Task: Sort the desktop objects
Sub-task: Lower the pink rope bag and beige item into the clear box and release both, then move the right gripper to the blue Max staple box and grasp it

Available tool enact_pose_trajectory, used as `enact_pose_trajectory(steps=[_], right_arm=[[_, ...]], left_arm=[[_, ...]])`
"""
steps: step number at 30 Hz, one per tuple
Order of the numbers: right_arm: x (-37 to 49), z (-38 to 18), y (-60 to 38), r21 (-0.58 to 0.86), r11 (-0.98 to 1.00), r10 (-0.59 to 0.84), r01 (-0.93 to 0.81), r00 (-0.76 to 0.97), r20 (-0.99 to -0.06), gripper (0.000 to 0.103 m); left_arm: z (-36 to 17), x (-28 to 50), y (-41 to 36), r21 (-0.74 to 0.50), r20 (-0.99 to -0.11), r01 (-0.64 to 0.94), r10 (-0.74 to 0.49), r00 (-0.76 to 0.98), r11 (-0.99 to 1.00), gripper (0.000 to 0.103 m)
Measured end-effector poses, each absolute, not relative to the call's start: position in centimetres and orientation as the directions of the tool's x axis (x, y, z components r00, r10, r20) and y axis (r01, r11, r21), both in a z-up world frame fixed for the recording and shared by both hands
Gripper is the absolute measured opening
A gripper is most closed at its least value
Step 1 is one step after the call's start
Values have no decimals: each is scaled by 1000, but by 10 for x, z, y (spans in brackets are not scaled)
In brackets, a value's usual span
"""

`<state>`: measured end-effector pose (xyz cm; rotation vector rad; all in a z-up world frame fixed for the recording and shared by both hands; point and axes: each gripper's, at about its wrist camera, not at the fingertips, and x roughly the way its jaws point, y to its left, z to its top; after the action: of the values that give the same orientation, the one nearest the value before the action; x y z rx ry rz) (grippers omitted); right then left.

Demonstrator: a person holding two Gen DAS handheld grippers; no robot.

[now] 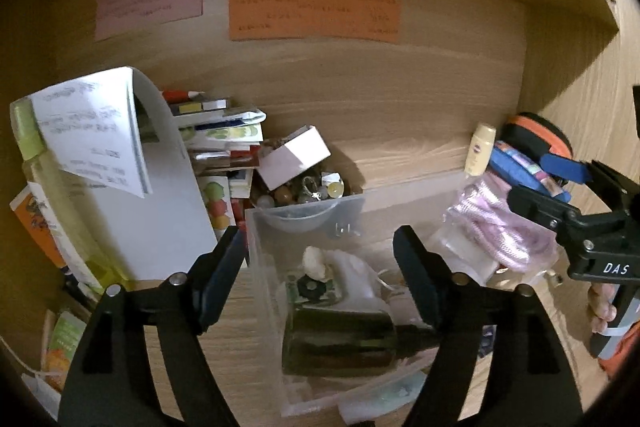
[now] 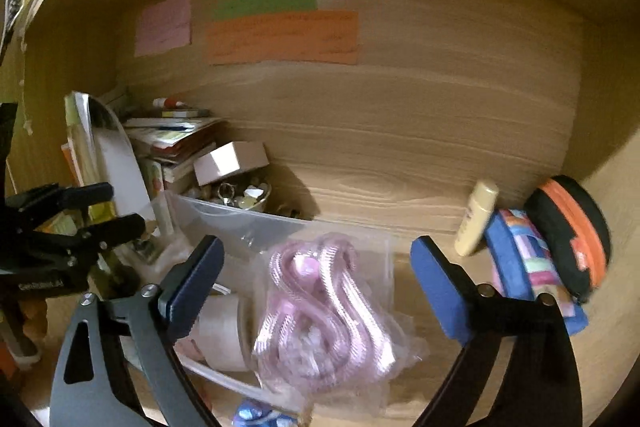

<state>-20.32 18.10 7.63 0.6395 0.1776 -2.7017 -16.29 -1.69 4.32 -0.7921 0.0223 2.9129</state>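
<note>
My left gripper (image 1: 320, 267) is open above a clear plastic bin (image 1: 264, 267) that holds a dark bottle (image 1: 340, 343), a white cloth pouch (image 1: 356, 275) and small items. My right gripper (image 2: 316, 271) is open over a pink cord in a clear bag (image 2: 320, 311), which also shows in the left wrist view (image 1: 496, 227). A cream tube (image 2: 476, 219) leans on the back wall next to a blue pouch (image 2: 524, 259) and an orange and black case (image 2: 572, 235). The right gripper shows at the right edge of the left wrist view (image 1: 556, 195).
A bowl of beads and trinkets (image 1: 308, 191) with a white box (image 1: 296, 155) on it stands behind the bin. Stacked papers and booklets (image 1: 224, 135), a white sheet (image 1: 160, 195) and a green bottle (image 1: 48, 171) fill the left. Coloured notes (image 1: 312, 15) hang on the wooden back wall.
</note>
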Motion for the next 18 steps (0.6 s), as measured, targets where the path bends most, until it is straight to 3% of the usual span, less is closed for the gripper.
enact_pose_trajectory(steps=[4,12,18], right_arm=[[-187,83,187,-79,-947,-243,311,-855,-458,95],[-152,64,188,-167,-950,-145,264,-846,-513,96],[-127,41,185,-229,-925,-128,303,-817,-563,96]], left_arm=[[53,-147,-20,-31,-504,-125,124,-855,-992,91],[48,-109,-26,-8,-507,-117,105,-855,-993,93],[20,-91,-32,19,-584,-135,99,-806,-991,94]])
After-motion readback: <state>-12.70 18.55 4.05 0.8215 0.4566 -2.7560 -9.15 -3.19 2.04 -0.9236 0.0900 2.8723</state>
